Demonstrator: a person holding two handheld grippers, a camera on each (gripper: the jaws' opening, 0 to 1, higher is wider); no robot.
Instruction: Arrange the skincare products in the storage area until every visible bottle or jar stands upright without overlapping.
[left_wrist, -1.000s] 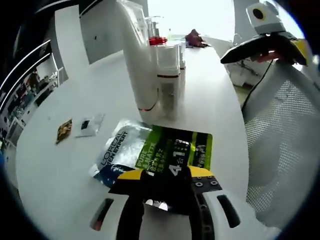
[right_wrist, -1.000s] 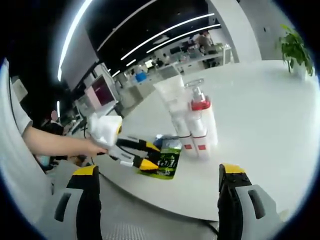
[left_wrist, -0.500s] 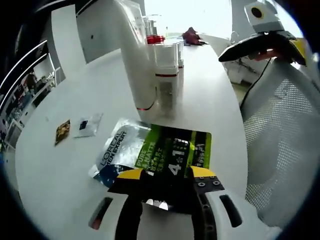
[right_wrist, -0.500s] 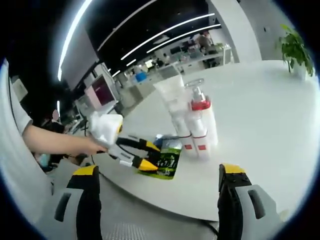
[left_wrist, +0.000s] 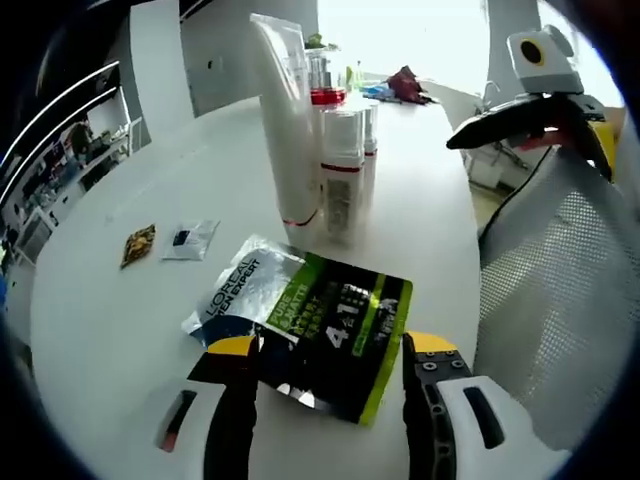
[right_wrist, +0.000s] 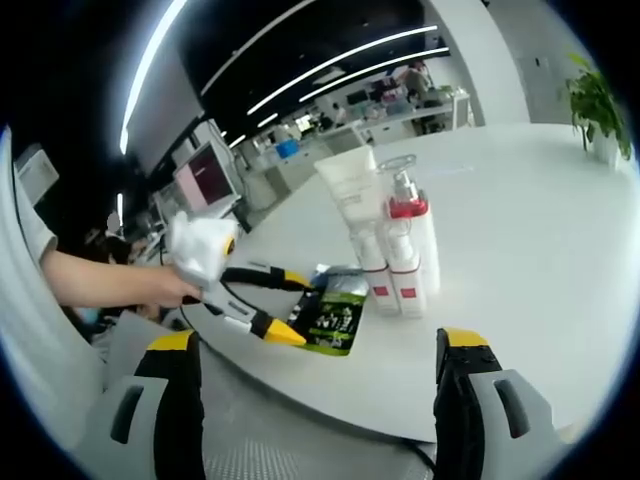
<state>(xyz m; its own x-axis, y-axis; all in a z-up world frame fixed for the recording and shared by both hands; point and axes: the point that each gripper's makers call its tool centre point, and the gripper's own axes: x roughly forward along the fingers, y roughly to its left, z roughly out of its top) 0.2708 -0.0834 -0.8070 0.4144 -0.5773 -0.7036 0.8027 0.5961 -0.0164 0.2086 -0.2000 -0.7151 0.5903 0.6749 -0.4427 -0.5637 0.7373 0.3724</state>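
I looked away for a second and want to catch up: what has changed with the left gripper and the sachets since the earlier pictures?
The left gripper has opened: its jaws, shut on the green sachet before, now stand wide on either side of it, so it was let go. The sachet lies flat on the table, overlapping the silver sachet. The white tube and bottles stayed upright; the right gripper stayed open, off the table.
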